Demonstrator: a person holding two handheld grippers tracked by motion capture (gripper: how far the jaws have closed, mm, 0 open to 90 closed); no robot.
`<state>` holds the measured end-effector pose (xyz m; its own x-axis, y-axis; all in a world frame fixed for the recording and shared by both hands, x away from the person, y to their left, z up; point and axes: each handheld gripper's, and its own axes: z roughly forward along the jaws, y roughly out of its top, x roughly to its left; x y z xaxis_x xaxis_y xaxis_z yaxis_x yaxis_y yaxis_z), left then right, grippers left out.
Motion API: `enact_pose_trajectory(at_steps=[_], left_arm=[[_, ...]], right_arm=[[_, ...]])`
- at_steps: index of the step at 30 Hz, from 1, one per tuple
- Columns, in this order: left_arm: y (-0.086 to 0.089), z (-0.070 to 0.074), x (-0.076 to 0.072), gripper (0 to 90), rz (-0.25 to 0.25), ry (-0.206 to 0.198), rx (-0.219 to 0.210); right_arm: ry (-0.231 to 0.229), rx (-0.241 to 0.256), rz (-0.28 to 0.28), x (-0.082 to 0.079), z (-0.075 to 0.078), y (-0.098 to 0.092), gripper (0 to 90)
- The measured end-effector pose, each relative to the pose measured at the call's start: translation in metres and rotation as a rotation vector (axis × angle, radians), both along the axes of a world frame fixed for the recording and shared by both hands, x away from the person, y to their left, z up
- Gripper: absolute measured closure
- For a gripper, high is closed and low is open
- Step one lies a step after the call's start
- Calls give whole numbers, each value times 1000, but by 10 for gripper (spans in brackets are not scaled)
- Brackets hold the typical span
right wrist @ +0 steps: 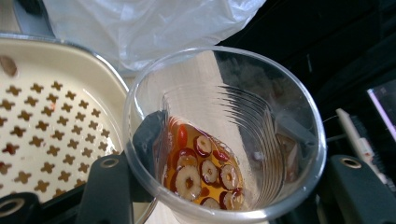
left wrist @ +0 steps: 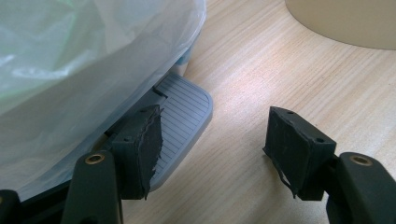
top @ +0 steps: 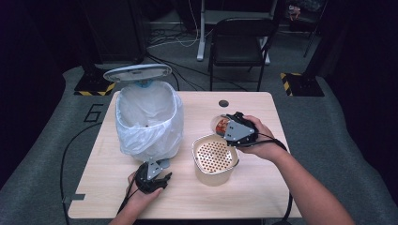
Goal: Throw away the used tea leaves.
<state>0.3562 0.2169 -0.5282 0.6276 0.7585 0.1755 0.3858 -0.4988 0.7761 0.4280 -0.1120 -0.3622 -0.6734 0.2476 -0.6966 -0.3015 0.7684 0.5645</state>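
A wooden table [top: 263, 187] holds a lidded bin [top: 148, 117] lined with a white bag at ten o'clock. The left gripper [left wrist: 212, 154], jaws wide apart, rests over the bin's grey pedal [left wrist: 184, 116]. The right gripper [top: 234, 129] clamps a clear cup [right wrist: 224, 135] of amber liquid with red fruit slices, tilted beside a beige strainer [top: 214, 157] at centre. A "6" [top: 94, 112] marks the floor.

Both forearms are showing bare, no sleeves. The left gripper [top: 151, 177] and right gripper [top: 238, 129] are wearing black bodies topped by grey three-cornered plates, brass-ringed screws glinting on the jaws (pads frayed), black cables trailing behind.
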Motion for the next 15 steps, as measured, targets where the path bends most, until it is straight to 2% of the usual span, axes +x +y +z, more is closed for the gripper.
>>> enact_pose_trajectory(at_steps=[3, 5, 11, 13, 15], left_arm=[[0, 0, 0, 362, 1, 0, 0], [0, 0, 0, 363, 4, -4, -3], [0, 0, 0, 362, 0, -1, 0], [0, 0, 0, 362, 0, -1, 0], [0, 0, 0, 362, 0, -1, 1]], right_arm=[[-56, -56, 6, -6, -2, 3, 418], [-76, -82, 16, -9, -4, 5, 421], [-205, -193, 22, -19, -10, 13, 426], [-260, -251, 24, -23, -14, 16, 427], [-307, -287, 33, -26, -17, 18, 427]])
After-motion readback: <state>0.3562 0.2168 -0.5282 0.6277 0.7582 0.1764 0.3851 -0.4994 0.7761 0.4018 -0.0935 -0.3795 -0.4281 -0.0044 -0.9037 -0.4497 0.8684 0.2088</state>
